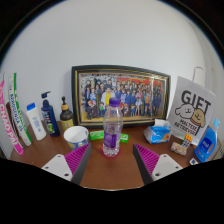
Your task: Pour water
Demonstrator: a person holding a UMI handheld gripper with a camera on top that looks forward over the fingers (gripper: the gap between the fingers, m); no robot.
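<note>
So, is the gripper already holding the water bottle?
No, the gripper is open and the water bottle stands on the table ahead of the fingers, untouched.

Purple-capped clear bottle (pixel 112 130), magenta tool pads (pixel 147 159)

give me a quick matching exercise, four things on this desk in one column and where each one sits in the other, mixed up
Things:
1. water bottle
2. framed group photo
3. gift bag
4. white jar

Places:
a. leaning on the wall behind the bottle
b. just ahead of the gripper, in line with the gap between its open fingers
c. beside the bottle, on the toothpaste side
d. standing at the photo's far end from the toothpaste

Pairs: 1-b, 2-a, 3-d, 4-c
</note>
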